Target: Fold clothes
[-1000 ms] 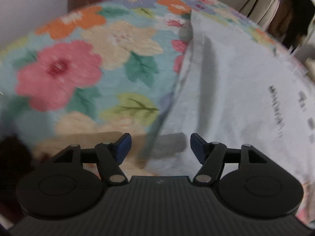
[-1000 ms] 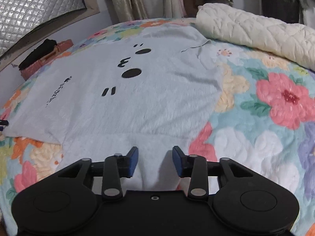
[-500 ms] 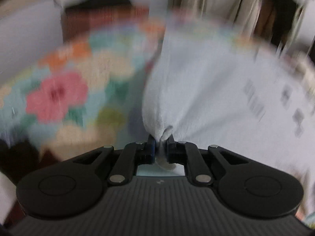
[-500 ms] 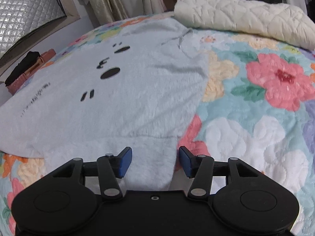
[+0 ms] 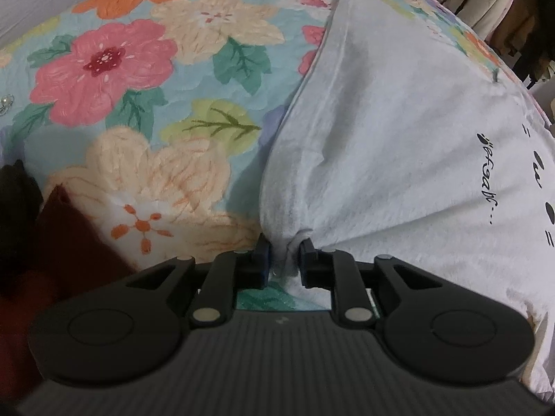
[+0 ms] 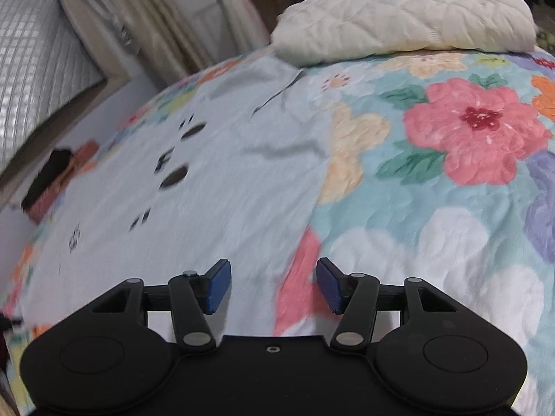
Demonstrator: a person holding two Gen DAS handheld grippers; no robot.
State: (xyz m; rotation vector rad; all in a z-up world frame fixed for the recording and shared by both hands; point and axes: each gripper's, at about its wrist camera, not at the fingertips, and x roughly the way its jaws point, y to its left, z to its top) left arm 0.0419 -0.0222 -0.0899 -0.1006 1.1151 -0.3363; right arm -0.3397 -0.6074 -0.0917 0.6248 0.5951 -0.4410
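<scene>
White T-shirt (image 5: 399,131) spread flat on the floral bed quilt (image 5: 145,79), its bunched corner pinched by the left tool (image 5: 284,253); right tool (image 6: 274,286), jaws just widening and empty, straddles the shirt's side edge.

Pale printed shirt (image 5: 399,145) — corner seemingly bunched
</scene>
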